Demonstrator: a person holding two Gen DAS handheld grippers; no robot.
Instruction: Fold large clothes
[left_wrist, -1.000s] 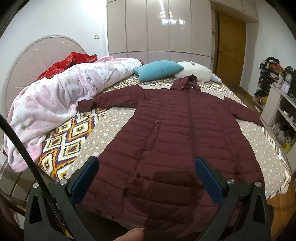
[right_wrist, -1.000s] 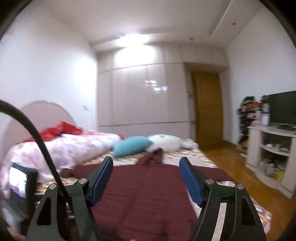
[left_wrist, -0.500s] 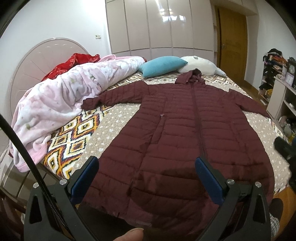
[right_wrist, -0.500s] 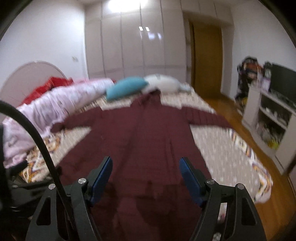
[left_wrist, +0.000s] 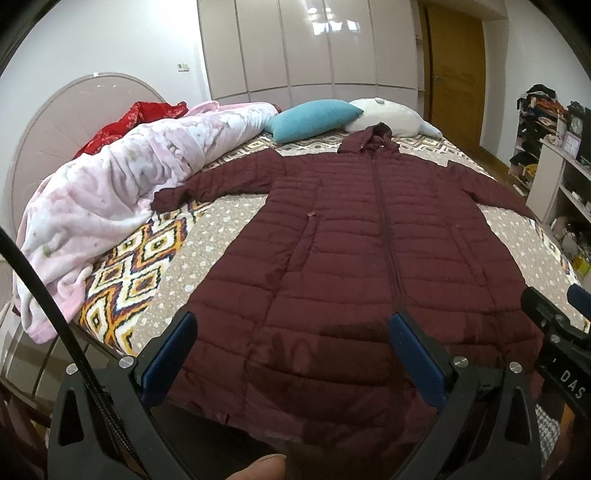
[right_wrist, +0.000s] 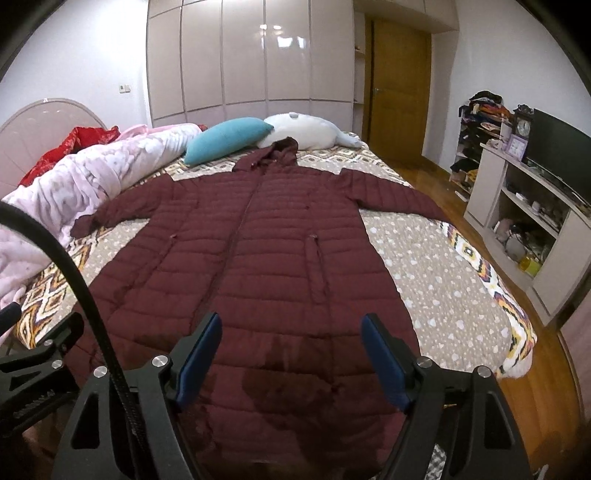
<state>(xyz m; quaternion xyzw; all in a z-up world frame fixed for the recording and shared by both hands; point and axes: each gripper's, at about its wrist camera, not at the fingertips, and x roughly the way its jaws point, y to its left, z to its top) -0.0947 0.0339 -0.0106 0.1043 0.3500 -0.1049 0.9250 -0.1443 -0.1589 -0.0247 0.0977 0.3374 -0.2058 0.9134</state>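
Observation:
A long maroon quilted hooded coat (left_wrist: 369, 240) (right_wrist: 251, 258) lies flat and zipped on the bed (right_wrist: 436, 273), front up, sleeves spread to both sides, hood toward the pillows. My left gripper (left_wrist: 291, 354) hovers above the coat's hem, left of the zip, open with nothing between its blue pads (left_wrist: 170, 350). My right gripper (right_wrist: 291, 358) hangs over the hem near the middle, also open and empty. The right gripper's black body (left_wrist: 557, 339) shows at the right edge of the left wrist view; the left gripper's body (right_wrist: 33, 365) shows at the left edge of the right wrist view.
A pink blanket (left_wrist: 122, 192) and a red cloth (left_wrist: 129, 122) are heaped along the bed's left side. A teal pillow (right_wrist: 229, 138) and a white plush (right_wrist: 303, 131) lie at the far end. White shelving with a TV (right_wrist: 554, 155) stands right, across a wooden floor (right_wrist: 546, 384).
The right gripper has tilted down from the far wall to look onto the coat. The left gripper has edged closer over the hem. Both stayed open.

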